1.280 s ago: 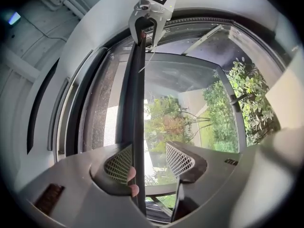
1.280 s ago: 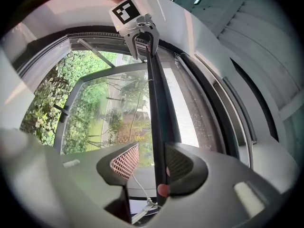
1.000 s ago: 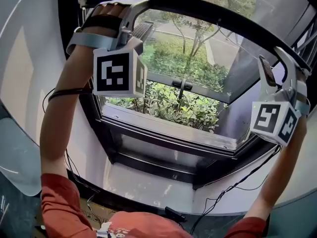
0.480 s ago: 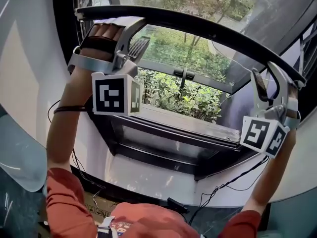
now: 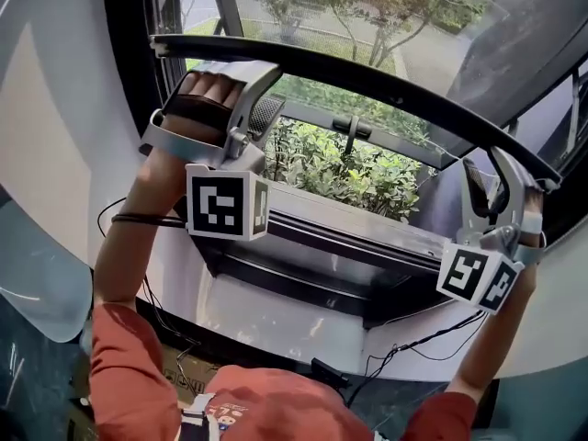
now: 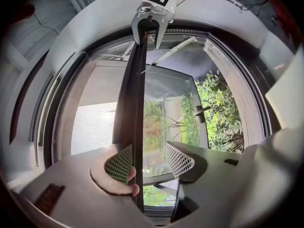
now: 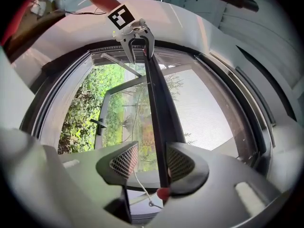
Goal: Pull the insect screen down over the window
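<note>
One screen bar (image 5: 367, 79), two grippers: left gripper (image 5: 262, 88) jaws apart astride it, right gripper (image 5: 491, 177) jaws opening astride it; bar lower than earlier

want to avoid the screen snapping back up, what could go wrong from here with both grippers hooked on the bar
1. Neither gripper clamps the pull bar. It sits between the parted jaws of the left gripper, against one pad only, and the right gripper has its jaws opening around it. The bar could slip free, and the screen may retract.
2. The white cord with its red bead hangs right at the right gripper's jaw and might snag.
</note>
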A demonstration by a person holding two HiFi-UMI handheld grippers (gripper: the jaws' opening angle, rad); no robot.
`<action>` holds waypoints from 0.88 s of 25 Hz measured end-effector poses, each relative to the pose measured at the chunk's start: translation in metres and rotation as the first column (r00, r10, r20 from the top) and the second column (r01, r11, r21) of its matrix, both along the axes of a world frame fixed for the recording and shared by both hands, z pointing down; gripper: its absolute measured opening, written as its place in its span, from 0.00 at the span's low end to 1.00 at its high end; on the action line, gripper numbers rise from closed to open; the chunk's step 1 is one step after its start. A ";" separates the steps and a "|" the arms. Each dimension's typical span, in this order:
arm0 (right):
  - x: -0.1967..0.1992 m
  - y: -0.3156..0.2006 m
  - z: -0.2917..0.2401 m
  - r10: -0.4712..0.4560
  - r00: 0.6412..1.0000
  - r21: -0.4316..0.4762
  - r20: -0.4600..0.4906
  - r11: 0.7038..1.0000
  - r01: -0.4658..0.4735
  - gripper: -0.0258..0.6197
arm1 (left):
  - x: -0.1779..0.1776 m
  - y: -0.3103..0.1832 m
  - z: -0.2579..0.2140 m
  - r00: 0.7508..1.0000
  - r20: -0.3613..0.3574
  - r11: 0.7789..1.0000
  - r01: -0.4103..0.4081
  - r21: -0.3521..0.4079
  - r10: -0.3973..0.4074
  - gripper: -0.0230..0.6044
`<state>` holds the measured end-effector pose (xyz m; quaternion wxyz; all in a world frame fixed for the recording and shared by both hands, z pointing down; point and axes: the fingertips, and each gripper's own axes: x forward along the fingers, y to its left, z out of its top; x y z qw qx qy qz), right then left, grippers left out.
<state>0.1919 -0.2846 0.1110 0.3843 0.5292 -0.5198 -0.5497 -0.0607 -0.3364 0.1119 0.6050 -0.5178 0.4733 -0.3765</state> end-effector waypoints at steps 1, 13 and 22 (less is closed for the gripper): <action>0.000 0.001 0.005 0.001 1.000 -0.008 0.000 1.000 -0.001 0.33 | 0.000 0.000 0.005 1.000 0.004 1.000 0.002 -0.007 -0.002 0.39; 0.000 0.004 0.079 -0.023 0.999 -0.159 0.032 0.987 0.028 0.34 | 0.001 0.004 0.080 1.000 0.022 0.990 -0.018 -0.139 0.021 0.39; -0.002 0.008 0.125 -0.007 0.996 -0.229 0.093 0.973 0.028 0.34 | 0.000 0.009 0.127 0.999 0.019 0.973 -0.026 -0.230 0.031 0.39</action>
